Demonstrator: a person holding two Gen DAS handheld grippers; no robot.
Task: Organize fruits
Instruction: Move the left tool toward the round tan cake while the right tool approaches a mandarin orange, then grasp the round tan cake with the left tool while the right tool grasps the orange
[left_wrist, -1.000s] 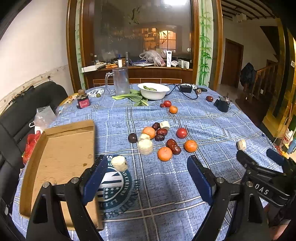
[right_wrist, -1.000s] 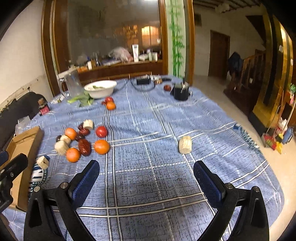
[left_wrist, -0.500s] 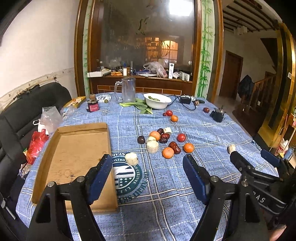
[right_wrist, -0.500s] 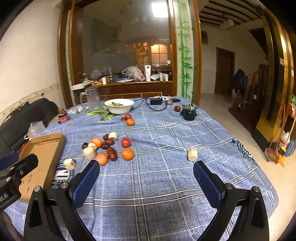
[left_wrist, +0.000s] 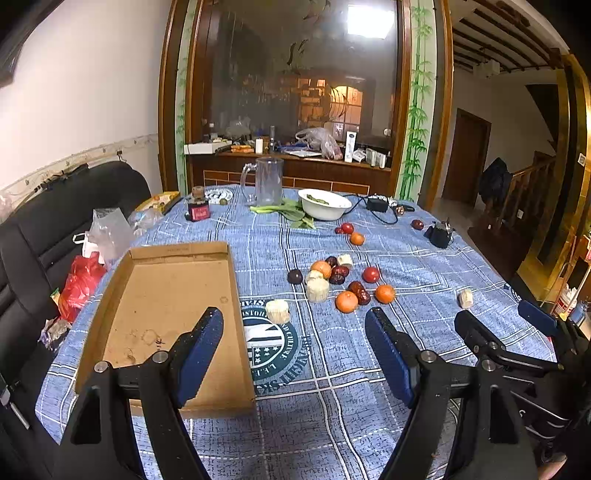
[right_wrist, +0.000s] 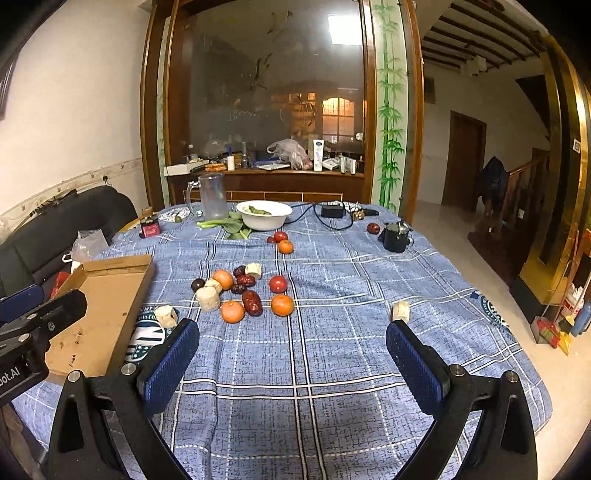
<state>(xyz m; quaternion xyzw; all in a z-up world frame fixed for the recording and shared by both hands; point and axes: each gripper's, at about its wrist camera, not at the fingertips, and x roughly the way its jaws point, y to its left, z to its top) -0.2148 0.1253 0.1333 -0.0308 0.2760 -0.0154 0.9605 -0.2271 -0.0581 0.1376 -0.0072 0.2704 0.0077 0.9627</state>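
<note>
Two pairs of tongs hang above the blue checked tablecloth-covered table (right_wrist: 332, 369), both with blue-padded jaws spread apart and holding nothing: the left tongs (left_wrist: 294, 350) over the near edge of the shallow brown cardboard tray (left_wrist: 162, 295), the right tongs (right_wrist: 291, 358) over bare cloth. The fruit lies in a loose cluster mid-table: orange tangerines (right_wrist: 282, 305), a red tomato (right_wrist: 277, 284), dark red dates (right_wrist: 252, 302) and pale cut corn pieces (right_wrist: 207, 298). One more pale corn piece (right_wrist: 400, 310) sits well apart to the right. A white bowl (right_wrist: 264, 215) and clear plastic jug (right_wrist: 212, 197) stand at the far end.
</note>
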